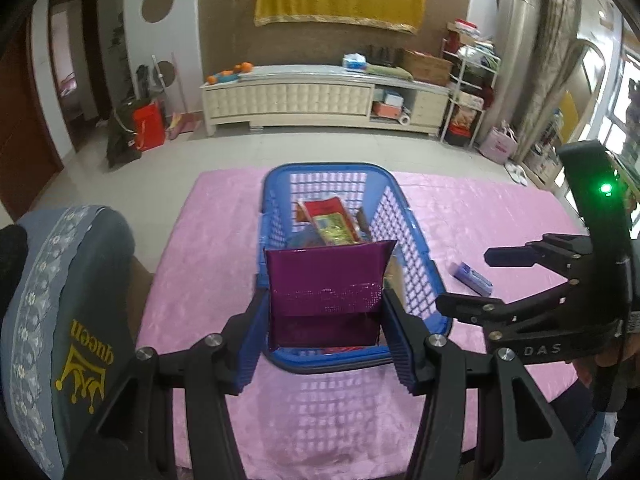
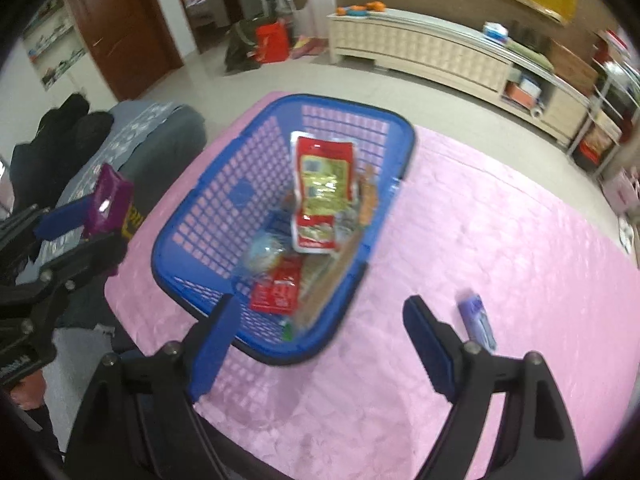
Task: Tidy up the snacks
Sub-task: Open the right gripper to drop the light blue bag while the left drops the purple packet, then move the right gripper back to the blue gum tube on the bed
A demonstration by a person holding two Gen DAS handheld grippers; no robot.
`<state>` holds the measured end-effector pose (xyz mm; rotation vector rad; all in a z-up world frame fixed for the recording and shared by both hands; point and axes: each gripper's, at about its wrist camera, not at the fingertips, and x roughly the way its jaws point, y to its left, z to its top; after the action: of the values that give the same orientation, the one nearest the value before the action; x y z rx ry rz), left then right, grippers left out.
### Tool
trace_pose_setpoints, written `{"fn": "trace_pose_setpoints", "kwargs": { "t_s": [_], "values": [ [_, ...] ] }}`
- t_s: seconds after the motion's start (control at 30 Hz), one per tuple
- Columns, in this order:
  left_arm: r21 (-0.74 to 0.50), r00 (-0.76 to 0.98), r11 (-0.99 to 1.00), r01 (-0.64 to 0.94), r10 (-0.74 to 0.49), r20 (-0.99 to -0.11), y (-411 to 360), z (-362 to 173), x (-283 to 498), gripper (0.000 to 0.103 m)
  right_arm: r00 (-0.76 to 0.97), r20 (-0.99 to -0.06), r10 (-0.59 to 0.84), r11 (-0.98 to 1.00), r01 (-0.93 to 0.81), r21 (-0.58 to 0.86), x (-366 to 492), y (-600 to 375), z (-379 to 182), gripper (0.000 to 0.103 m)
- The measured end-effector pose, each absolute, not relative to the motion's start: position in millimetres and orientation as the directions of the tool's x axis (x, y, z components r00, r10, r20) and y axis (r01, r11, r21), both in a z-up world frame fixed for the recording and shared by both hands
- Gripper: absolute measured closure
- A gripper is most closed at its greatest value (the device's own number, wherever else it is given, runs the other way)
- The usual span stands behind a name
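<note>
A blue plastic basket (image 1: 412,224) stands on a pink tablecloth (image 1: 500,216); it also shows in the right wrist view (image 2: 208,200). It holds a red and yellow snack bag (image 2: 322,184), a small red packet (image 2: 278,292) and other snacks. My left gripper (image 1: 326,344) is shut on a purple snack packet (image 1: 326,280) and holds it above the basket's near end; the packet also shows in the right wrist view (image 2: 108,204). My right gripper (image 2: 316,348) is open and empty above the basket's near right corner. A small blue-purple packet (image 2: 478,322) lies on the cloth right of the basket.
A grey cushioned chair back (image 1: 68,312) with "queen" on it stands at the table's left edge. Behind the table are tiled floor, a long cream cabinet (image 1: 304,98) and a shelf rack (image 1: 468,92).
</note>
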<state>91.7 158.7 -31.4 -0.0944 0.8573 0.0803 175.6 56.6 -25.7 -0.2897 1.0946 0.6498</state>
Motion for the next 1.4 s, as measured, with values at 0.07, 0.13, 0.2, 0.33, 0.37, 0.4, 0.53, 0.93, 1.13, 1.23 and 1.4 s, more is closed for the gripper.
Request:
{"fn": "trace_pose_setpoints", "kwargs": {
  "t_s": [0.07, 0.13, 0.2, 0.33, 0.37, 0.4, 0.53, 0.93, 1.13, 1.23, 1.4],
  "values": [
    [-0.046, 0.645, 0.995, -0.092, 0.024, -0.764, 152.7, -34.9, 98.8, 0.051, 0.303, -0.889, 0.344, 0.793, -0.6, 0.102, 178.3, 50.1, -26.8, 0.017],
    [-0.046, 0.638, 0.996, -0.077, 0.014, -0.77, 146.6, -38.5, 105.6, 0.051, 0.301, -0.888, 0.347, 0.8, -0.59, 0.112, 181.9, 43.4, -28.2, 0.017],
    [-0.045, 0.63, 0.997, -0.069, 0.008, -0.777, 141.8, -42.4, 112.9, 0.051, 0.306, -0.889, 0.341, 0.808, -0.578, 0.111, 186.1, 39.6, -32.0, 0.017],
    [-0.055, 0.588, 0.997, -0.056, -0.011, -0.809, 136.5, -62.9, 131.0, 0.051, 0.309, -0.891, 0.334, 0.82, -0.561, 0.113, 190.2, 35.9, -41.1, 0.017],
    [-0.056, 0.578, 0.997, -0.053, -0.015, -0.816, 134.6, -67.5, 134.4, 0.051, 0.307, -0.89, 0.337, 0.824, -0.554, 0.121, 192.6, 34.1, -43.4, 0.017],
    [-0.056, 0.566, 0.997, -0.051, -0.018, -0.824, 133.9, -72.8, 138.4, 0.051, 0.304, -0.89, 0.34, 0.827, -0.547, 0.129, 194.5, 32.0, -45.9, 0.017],
    [-0.049, 0.54, 0.998, -0.046, -0.016, -0.842, 129.7, -86.9, 148.3, 0.051, 0.287, -0.896, 0.339, 0.834, -0.533, 0.145, 201.1, 25.9, -57.1, 0.017],
    [-0.051, 0.494, 0.996, -0.075, -0.008, -0.869, 127.9, -91.9, 139.7, 0.029, 0.304, -0.879, 0.366, 0.85, -0.494, 0.183, 197.6, 3.1, -50.8, 0.017],
    [-0.043, 0.55, 0.997, -0.068, 0.001, -0.835, 117.5, -62.2, 115.7, 0.025, 0.347, -0.858, 0.38, 0.851, -0.494, 0.177, 180.3, -11.6, -25.4, 0.017],
    [-0.036, 0.582, 0.997, -0.064, 0.008, -0.813, 111.5, -46.8, 103.0, 0.024, 0.372, -0.842, 0.39, 0.85, -0.497, 0.175, 168.6, -19.2, -10.7, 0.017],
    [-0.021, 0.629, 0.998, -0.054, 0.018, -0.778, 97.5, -24.2, 79.4, 0.023, 0.407, -0.821, 0.401, 0.847, -0.505, 0.163, 149.4, -30.8, 8.9, 0.017]
  ]
}}
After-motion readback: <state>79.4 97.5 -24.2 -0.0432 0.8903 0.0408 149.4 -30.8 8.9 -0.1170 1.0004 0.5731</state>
